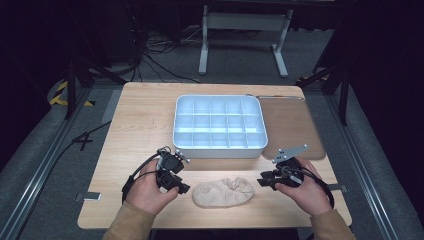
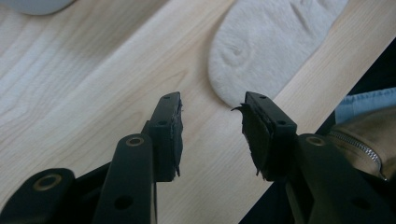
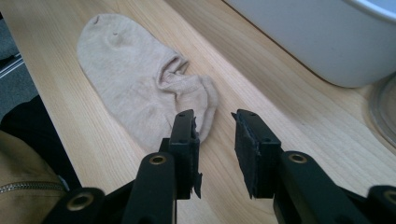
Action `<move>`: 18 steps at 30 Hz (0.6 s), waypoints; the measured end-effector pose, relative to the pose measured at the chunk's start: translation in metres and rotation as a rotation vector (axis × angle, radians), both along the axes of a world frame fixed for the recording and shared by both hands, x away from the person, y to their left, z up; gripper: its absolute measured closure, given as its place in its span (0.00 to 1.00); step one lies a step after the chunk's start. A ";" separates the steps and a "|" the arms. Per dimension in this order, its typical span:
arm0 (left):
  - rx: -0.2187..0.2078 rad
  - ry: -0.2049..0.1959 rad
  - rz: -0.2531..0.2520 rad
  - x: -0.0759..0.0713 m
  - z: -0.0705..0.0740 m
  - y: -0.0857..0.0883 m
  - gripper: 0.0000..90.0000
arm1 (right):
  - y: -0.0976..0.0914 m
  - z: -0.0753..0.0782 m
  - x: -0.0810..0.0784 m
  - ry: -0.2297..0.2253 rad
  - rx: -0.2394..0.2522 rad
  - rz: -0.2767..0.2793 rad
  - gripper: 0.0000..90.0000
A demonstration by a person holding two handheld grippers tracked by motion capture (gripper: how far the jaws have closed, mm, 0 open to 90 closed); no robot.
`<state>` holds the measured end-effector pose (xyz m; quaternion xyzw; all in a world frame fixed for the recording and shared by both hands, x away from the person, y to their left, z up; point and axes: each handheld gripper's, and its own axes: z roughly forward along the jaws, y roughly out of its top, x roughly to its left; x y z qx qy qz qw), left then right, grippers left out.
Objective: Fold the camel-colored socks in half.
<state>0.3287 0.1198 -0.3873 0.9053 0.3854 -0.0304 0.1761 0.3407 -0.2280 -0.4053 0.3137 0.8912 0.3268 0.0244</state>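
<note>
Left gripper (image 1: 184, 188) jaws apart, empty, just beside toe end of beige sock (image 1: 223, 193), right gripper (image 1: 262, 181) jaws apart, empty, at sock's cuff end, sock flat near front edge of wooden table (image 1: 140, 125), white compartment tray (image 1: 219, 148) behind it, mid-table.

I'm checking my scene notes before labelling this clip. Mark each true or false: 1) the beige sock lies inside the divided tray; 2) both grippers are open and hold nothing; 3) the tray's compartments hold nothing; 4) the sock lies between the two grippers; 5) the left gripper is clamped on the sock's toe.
1) False: the beige fabric sock lies flat on the light wooden table, in front of the white plastic divided tray.
2) True: the left gripper and the right gripper both stand open.
3) True.
4) True.
5) False: its jaws stand apart over bare wood, just short of the sock.
</note>
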 end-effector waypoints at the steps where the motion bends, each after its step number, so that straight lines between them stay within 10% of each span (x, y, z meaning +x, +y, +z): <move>1: 0.002 -0.002 -0.012 -0.002 0.000 -0.004 0.63 | 0.001 -0.001 0.000 0.004 0.001 0.002 0.77; 18: -0.003 0.048 -0.034 0.000 -0.025 -0.023 0.66 | 0.027 -0.010 -0.012 0.066 0.035 0.088 0.97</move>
